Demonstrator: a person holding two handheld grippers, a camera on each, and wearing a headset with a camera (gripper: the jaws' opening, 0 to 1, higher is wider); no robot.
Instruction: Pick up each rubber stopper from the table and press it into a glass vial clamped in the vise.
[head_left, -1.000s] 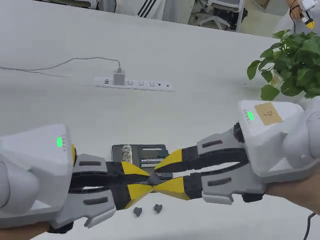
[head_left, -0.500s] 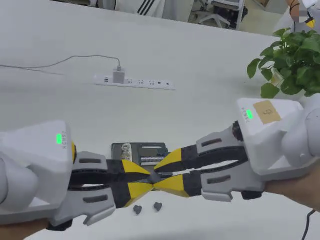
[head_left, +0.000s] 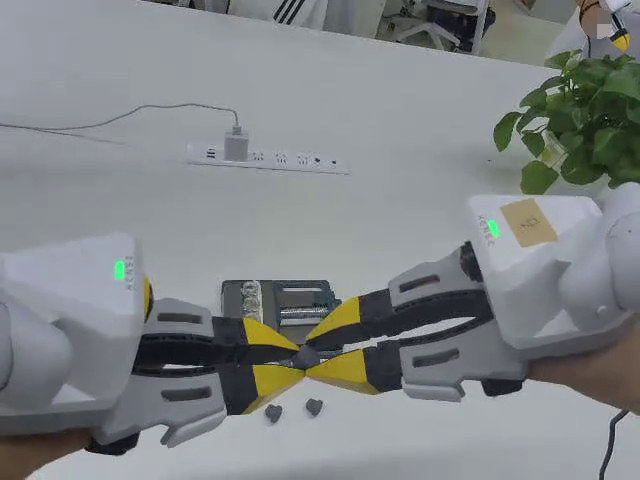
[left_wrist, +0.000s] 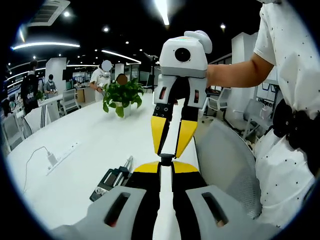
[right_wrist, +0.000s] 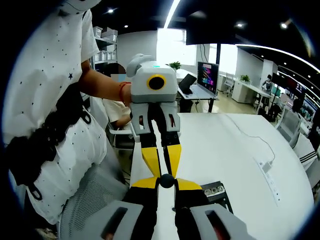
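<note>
Left gripper (head_left: 297, 358): reaches in from the left in the head view, above the table (head_left: 420, 140). Its yellow-tipped jaws are drawn in to a narrow gap, and the tips touch the stopper (head_left: 305, 357).
Cable (head_left: 100, 125): a thin grey line across the far left of the table, ending at a white plug (head_left: 236, 148).
Strip (head_left: 268, 158): a white power strip lying flat on the far side of the table, with the plug seated near its left end.
Vials (head_left: 250, 296): their round tops show close together at the left end of the vise.
Vise (head_left: 285, 300): a dark block on the table just behind the meeting tips. The right end of it is partly hidden by the right jaws.
Loose stoppers (head_left: 272, 411): two small dark pieces on the table, near each other but apart. They lie just on the near side of the tips.
Stopper: held in the air between the two sets of tips, in front of the vise and above the loose stoppers. In the right gripper view it is a dark ball (right_wrist: 166, 180) where the four yellow tips meet.
Right gripper (head_left: 312, 360): comes in from the right, and its jaws are likewise closed to a slit on the stopper. I cannot tell which gripper bears the load.
Plant (head_left: 585, 110): green leaves at the table's far right edge, well apart from the work.
</note>
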